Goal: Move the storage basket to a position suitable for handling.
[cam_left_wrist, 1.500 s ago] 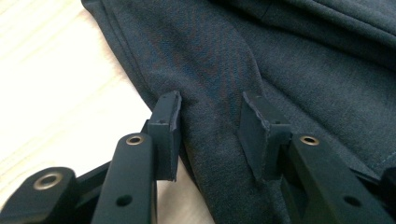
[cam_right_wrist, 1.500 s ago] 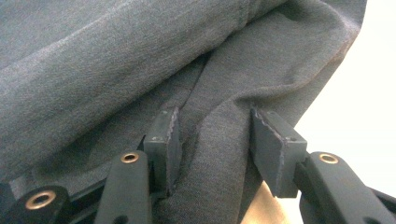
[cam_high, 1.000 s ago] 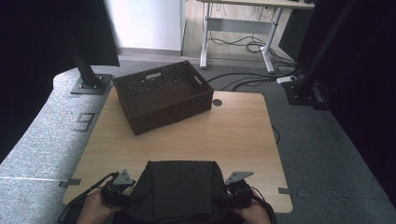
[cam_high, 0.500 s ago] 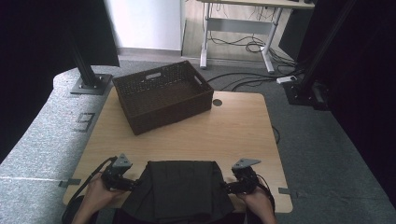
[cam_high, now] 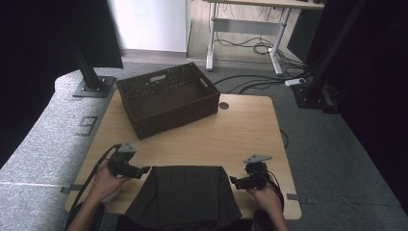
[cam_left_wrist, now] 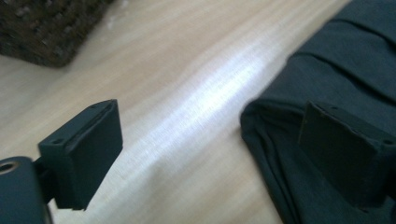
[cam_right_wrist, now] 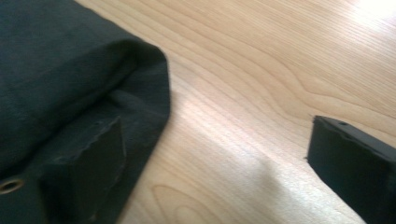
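My left gripper (cam_high: 140, 171) and right gripper (cam_high: 234, 181) are both spreading wide, gripping nothing, flanking the dark cloth (cam_high: 185, 195) (wicker basket (cam_high: 166, 98) sitting beyond).

Matt dark cloth (cam_high: 185, 195), smooth wooden table (cam_high: 240, 130), woven basket (cam_high: 166, 98)

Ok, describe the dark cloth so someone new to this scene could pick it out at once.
Start at the wooden table. At its near edge, between the two grippers, lies the folded dark cloth, spilling over toward the person. Unlike the brown woven basket at the far side, it is flat, soft and charcoal.
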Motion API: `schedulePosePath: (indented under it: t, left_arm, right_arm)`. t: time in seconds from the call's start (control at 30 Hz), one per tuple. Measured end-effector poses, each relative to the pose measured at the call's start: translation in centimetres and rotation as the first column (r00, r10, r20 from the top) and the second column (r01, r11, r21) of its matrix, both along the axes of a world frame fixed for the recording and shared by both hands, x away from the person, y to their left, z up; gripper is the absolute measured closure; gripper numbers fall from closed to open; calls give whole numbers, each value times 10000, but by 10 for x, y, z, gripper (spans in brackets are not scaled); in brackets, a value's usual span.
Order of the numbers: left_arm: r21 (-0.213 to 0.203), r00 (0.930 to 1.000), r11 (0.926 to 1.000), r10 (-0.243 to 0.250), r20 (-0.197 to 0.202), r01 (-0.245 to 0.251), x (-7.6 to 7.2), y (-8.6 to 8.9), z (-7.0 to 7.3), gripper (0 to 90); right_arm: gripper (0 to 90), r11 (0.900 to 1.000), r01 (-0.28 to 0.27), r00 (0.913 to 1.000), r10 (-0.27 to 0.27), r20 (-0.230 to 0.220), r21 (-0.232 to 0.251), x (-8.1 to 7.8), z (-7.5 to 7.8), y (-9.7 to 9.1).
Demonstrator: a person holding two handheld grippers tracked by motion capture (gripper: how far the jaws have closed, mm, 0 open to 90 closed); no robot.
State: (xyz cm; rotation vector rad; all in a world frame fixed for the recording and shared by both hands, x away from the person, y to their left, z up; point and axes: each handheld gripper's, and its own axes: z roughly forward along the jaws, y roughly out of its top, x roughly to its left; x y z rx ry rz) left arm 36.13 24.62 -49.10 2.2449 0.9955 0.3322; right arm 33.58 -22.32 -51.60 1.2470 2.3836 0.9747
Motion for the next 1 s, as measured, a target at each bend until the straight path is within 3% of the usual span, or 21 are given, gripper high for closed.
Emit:
schedulePosePath:
  t: [0.27, 0.5, 0.6, 0.77, 1.0]
  left_arm:
    - [262, 9993, 9990, 365, -17, -365, 23, 0, 7, 1]
    - [-123, 9969, 9969, 776, 121, -775, 43, 6, 22, 0]
    - [-106, 9951, 9953, 962, 221, -960, 51, 7, 29, 0]
    - [-76, 9914, 9920, 1263, 344, -1261, 64, 8, 42, 54]
    - [-55, 9892, 9912, 1323, 637, -1322, 79, 5, 62, 143]
  right_arm:
    - [0, 9981, 541, 9984, -537, 151, -286, 6, -14, -13]
    - [0, 9973, 594, 9982, -596, -33, -435, 9, -26, -18]
    - [0, 9962, 658, 9977, -668, -150, -566, 11, -32, -20]
    - [0, 9967, 606, 9980, -595, 213, -536, 8, -36, -21]
    - [0, 9970, 734, 9956, -718, 597, -253, 6, -40, -22]
